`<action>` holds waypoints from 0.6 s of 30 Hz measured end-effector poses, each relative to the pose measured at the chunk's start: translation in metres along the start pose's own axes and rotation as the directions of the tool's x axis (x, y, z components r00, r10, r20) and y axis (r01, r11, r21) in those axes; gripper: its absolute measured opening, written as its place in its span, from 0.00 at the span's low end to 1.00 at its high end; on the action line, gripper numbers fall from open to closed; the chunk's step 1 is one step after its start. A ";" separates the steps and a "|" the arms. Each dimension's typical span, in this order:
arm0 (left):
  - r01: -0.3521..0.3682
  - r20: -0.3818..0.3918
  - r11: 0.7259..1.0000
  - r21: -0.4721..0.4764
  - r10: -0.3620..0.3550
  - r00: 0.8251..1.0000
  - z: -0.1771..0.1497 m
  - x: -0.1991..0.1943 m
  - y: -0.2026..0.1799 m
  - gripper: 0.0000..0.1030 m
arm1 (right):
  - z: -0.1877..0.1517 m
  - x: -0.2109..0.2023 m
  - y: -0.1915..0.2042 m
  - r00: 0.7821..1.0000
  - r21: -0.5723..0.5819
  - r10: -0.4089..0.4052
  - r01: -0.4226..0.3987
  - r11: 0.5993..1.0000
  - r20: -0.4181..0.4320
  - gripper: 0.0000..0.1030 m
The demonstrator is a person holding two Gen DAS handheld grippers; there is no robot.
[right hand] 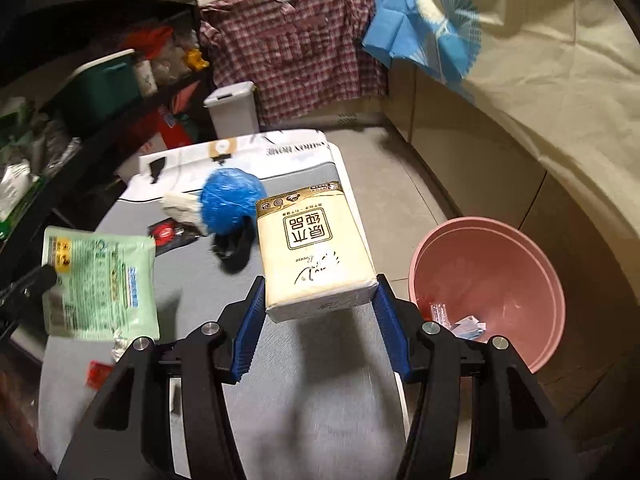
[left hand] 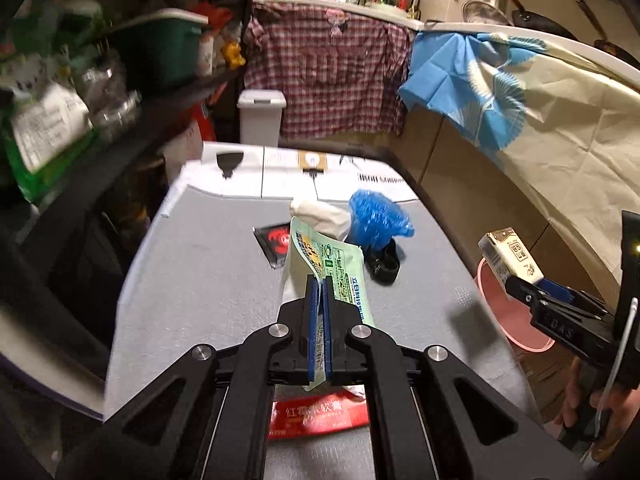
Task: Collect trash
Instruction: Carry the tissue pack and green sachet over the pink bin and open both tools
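My left gripper is shut on a flat green wrapper, held up above the grey table; the same green wrapper shows at the left of the right wrist view. My right gripper is shut on a cream tissue pack, lifted over the table's right side; that tissue pack and the right gripper appear at the right of the left wrist view. A pink bin stands on the floor to the right, with a few scraps inside.
On the table lie a blue plastic bag, a crumpled white tissue, a black object, a black-and-red sachet and a red wrapper. Dark shelves crowd the left. A white lidded bin stands behind.
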State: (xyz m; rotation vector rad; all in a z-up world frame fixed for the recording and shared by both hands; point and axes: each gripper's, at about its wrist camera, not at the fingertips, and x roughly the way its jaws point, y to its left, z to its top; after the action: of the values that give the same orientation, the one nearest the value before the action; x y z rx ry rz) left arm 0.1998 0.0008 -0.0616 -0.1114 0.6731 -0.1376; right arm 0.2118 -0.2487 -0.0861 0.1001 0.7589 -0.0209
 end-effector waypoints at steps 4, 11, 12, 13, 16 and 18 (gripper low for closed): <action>-0.017 0.033 1.000 0.015 0.017 0.999 0.007 -0.023 -0.007 0.02 | 0.001 -0.028 0.007 0.999 -0.036 0.024 -0.024 0.999 0.022 0.52; 0.002 0.068 1.000 0.027 -0.003 0.998 0.015 -0.051 -0.030 0.02 | 0.003 -0.070 0.005 0.996 -0.051 0.058 -0.055 0.997 0.065 0.52; 0.005 0.073 1.000 0.030 -0.007 0.997 0.016 -0.054 -0.033 0.02 | 0.003 -0.077 0.004 0.995 -0.055 0.062 -0.058 0.997 0.073 0.52; 0.011 0.077 0.999 0.034 -0.014 0.997 0.017 -0.057 -0.039 0.02 | 0.004 -0.081 0.003 0.995 -0.057 0.065 -0.060 0.997 0.078 0.52; 0.025 0.087 0.998 0.055 -0.030 0.996 0.021 -0.061 -0.057 0.02 | 0.005 -0.094 -0.004 0.993 -0.057 0.072 -0.067 0.996 0.095 0.52; 0.039 0.089 0.997 0.069 -0.045 0.995 0.023 -0.061 -0.071 0.02 | 0.006 -0.099 -0.009 0.992 -0.054 0.069 -0.063 0.997 0.101 0.52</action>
State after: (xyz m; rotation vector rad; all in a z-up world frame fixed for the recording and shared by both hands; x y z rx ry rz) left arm 0.1606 -0.0576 0.0041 -0.0666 0.5753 -0.1943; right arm 0.1435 -0.2605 -0.0138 0.0749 0.6520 0.0557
